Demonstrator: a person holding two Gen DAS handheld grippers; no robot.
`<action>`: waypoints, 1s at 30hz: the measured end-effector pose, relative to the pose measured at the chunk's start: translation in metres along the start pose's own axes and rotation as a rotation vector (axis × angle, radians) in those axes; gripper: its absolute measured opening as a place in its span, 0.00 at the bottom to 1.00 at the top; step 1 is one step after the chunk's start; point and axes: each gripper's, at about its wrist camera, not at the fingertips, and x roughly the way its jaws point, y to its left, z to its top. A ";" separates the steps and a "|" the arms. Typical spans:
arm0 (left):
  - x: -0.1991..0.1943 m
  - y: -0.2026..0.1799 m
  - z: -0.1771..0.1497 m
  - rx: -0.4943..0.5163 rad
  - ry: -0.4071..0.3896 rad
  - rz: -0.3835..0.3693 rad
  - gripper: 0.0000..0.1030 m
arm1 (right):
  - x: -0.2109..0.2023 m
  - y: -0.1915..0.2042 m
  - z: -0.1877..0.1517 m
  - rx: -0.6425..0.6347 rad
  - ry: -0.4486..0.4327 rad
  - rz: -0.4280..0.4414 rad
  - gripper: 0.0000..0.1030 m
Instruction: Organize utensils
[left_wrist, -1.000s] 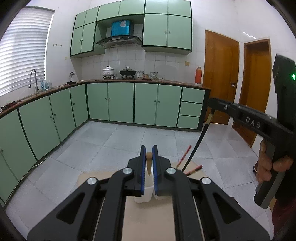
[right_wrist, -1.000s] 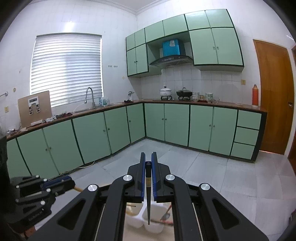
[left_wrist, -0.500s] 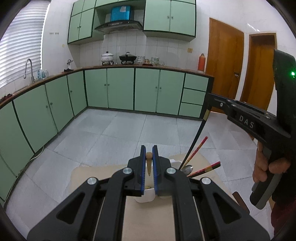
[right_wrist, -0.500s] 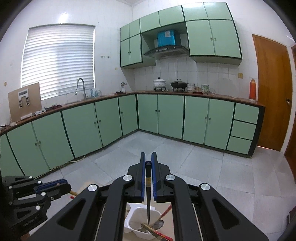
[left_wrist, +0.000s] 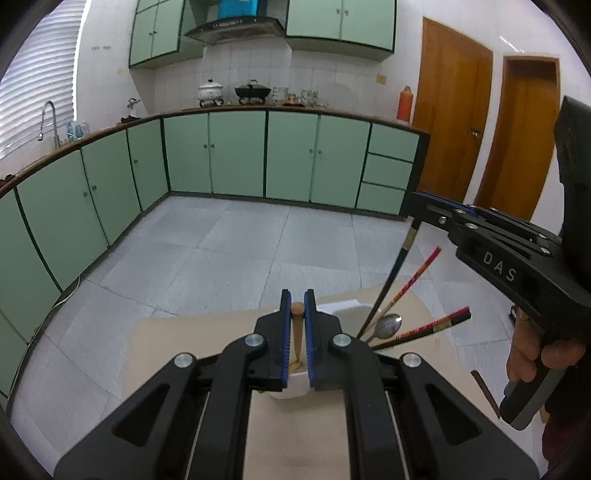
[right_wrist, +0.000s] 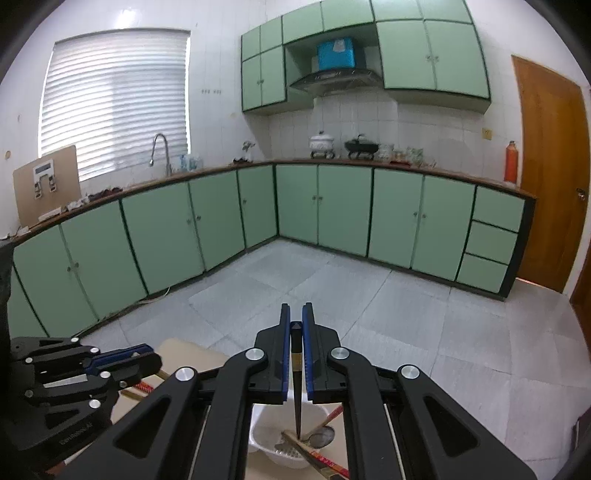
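My left gripper (left_wrist: 296, 312) is shut on a wooden chopstick (left_wrist: 297, 332) that points down into a white utensil holder (left_wrist: 295, 382). My right gripper (right_wrist: 295, 325) is shut on a black chopstick (right_wrist: 297, 398); its tip hangs inside the holder's other white cup (right_wrist: 273, 443), among a metal spoon (right_wrist: 322, 438) and red chopsticks (right_wrist: 325, 461). In the left wrist view the right gripper (left_wrist: 419, 206) holds the black chopstick (left_wrist: 391, 280) slanting down beside the spoon (left_wrist: 388, 325) and red chopsticks (left_wrist: 413, 277).
The holder stands on a beige table (left_wrist: 184, 339) above a grey tiled floor (left_wrist: 240, 251). A dark utensil (left_wrist: 485, 393) lies at the table's right edge. Green cabinets (right_wrist: 332, 206) line the far walls.
Both grippers have tilted and moved down toward the holder. The black chopstick's tip has gone lower into the right cup; the wooden chopstick now reaches into the left cup.
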 end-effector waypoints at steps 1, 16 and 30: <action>0.000 0.000 -0.001 -0.001 0.004 0.002 0.14 | 0.001 0.001 -0.002 0.001 0.008 0.000 0.09; -0.050 -0.008 -0.023 -0.036 -0.107 0.052 0.72 | -0.071 -0.023 -0.026 0.105 -0.087 -0.079 0.65; -0.119 -0.044 -0.048 0.010 -0.194 0.092 0.86 | -0.136 -0.009 -0.052 0.101 -0.077 -0.072 0.82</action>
